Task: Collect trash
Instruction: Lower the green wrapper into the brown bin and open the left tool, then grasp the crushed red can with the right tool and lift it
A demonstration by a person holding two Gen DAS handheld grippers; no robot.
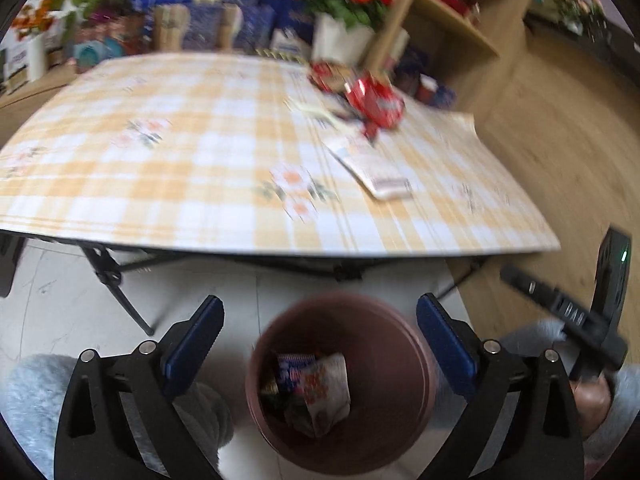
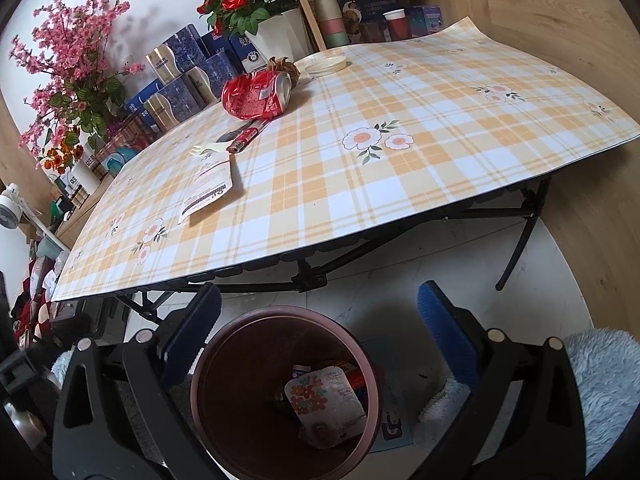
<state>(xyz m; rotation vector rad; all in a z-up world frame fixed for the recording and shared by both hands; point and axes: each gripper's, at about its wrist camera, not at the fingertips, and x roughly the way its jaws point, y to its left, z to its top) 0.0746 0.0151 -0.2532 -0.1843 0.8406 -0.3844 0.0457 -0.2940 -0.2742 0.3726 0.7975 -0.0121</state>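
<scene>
both grippers' fingers (image 1: pixel 444 344) gape empty above the bin (image 1: pixel 340 436), wrappers (image 1: pixel 320 388) lying inside.

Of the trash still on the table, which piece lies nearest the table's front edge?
The flat white printed wrapper. It lies closer to the front edge than the white plastic fork, the red stick packet and the crushed red can beyond it.

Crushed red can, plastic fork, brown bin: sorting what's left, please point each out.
Crushed red can (image 2: pixel 256 94), right wrist view, dented side.
Plastic fork (image 2: pixel 210 148), right wrist view, handle.
Brown bin (image 2: pixel 208 354), right wrist view, left rim.
</scene>
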